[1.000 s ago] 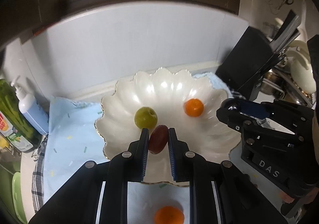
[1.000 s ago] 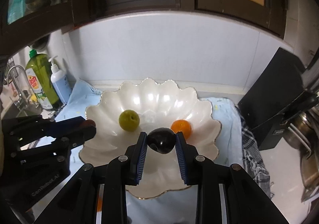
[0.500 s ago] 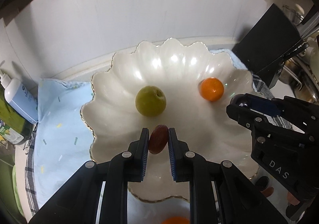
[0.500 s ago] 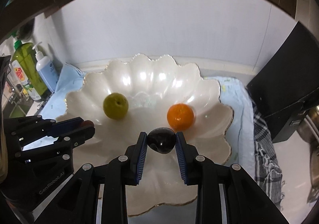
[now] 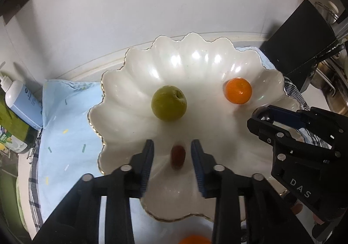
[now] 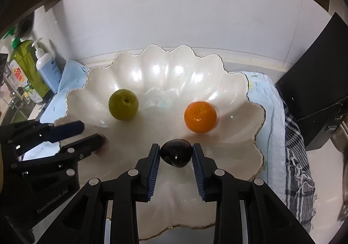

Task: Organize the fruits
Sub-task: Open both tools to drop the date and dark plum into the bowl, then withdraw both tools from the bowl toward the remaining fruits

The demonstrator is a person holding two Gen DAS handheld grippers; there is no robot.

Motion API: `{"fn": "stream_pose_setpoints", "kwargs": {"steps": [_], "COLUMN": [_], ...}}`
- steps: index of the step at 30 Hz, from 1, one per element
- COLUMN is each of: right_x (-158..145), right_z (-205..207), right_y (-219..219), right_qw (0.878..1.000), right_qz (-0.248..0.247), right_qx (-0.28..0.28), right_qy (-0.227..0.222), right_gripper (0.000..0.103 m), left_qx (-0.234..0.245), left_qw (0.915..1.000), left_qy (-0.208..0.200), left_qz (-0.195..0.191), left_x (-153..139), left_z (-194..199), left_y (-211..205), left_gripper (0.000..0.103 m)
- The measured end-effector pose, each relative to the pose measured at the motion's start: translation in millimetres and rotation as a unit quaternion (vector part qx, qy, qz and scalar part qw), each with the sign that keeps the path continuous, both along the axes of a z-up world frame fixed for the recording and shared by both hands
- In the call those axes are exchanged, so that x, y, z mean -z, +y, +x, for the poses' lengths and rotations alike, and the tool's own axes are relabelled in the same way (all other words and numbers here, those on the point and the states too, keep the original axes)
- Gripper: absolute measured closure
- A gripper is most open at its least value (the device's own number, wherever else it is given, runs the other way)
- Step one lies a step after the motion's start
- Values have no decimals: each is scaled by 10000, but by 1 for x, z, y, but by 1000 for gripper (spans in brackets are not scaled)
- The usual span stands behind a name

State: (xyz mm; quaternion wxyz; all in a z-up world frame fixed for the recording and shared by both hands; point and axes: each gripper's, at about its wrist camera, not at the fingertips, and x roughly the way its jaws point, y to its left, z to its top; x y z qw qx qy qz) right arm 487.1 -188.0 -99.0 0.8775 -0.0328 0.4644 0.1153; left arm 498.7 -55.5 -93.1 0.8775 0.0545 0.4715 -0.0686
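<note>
**Release of two small fruits into the scalloped bowl**

Nearest to me, the left claw (image 5: pixel 171 155) stands part open; its jaws have just been opening. The small red fruit (image 5: pixel 178 156) lies blurred between the pads, clear of both, over the near floor of the scalloped bowl (image 5: pixel 121 83). I cannot tell whether it has settled.

The right claw (image 6: pixel 176 153) has also just been opening. The dark plum (image 6: pixel 176 152) sits between its pads. The gap on each side is too fine to judge, so I cannot tell whether the pads are pressing on it. It is low over the near floor of the bowl.

Further in, a green fruit (image 6: pixel 123 104) rests left of centre and an orange fruit (image 6: pixel 200 117) rests right of centre, well apart. The bowl stands on a light blue cloth (image 5: pixel 65 118) on the surface. Beyond it are a pump bottle (image 6: pixel 46 68) and a black block (image 6: pixel 315 100).

Step in hand, as I judge it: depositing both fruits. Next move: confirm that both fruits lie free, then lift each claw straight out without nudging them. Another orange fruit (image 5: pixel 191 239) shows at the near edge, outside the bowl; I expect it is next.
</note>
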Motion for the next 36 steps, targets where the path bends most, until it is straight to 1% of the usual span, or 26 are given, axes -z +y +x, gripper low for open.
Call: {"fn": "stream_pose_setpoints", "kwargs": {"steps": [1,3,5,7,8,9,12,15,20,26,31,36], "right_x": [-1,-6,-12,-19,-24,-27,-40,-50,-68,-87,-99,-110], "right_z": [-1,-5,-9,-14,-17,-20,-32,-43,-65,-91,-112,-135], "right_y": [-1,-3,-4,-5,-6,-7,-9,-10,-11,-14,-16,-20], "right_qw": [10000,9999,9996,9993,9990,9987,9976,9965,9940,9908,9885,9852], "right_qz": [-10,-45,-63,-67,-54,-44,-39,-1,19,150,260,271], "right_qx": [28,74,91,125,144,161,165,159,118,106,135,220], "right_qy": [-25,-146,-246,-354,-425,-483,-673,-823,-1091,-1338,-1486,-1679], "right_gripper": [57,55,55,50,47,45,45,45,45,45,45,45], "left_qx": [-15,-62,-87,-120,-126,-141,-205,-275,-350,-288,-273,-291], "left_qw": [10000,9999,9998,9997,9996,9995,9987,9975,9941,9881,9851,9824], "left_qy": [-15,-70,-139,-218,-246,-293,-461,-641,-1021,-1501,-1699,-1843], "left_qz": [29,99,106,74,58,45,58,66,124,174,66,61], "left_x": [-1,-5,-10,-17,-19,-24,-35,-48,-68,-94,-108,-115], "left_z": [-1,-5,-10,-17,-19,-23,-34,-46,-68,-101,-125,-145], "left_y": [0,2,4,7,7,8,10,12,14,13,19,22], "left_gripper": [62,50,44,40,36,32,25,20,14,10,9,8]}}
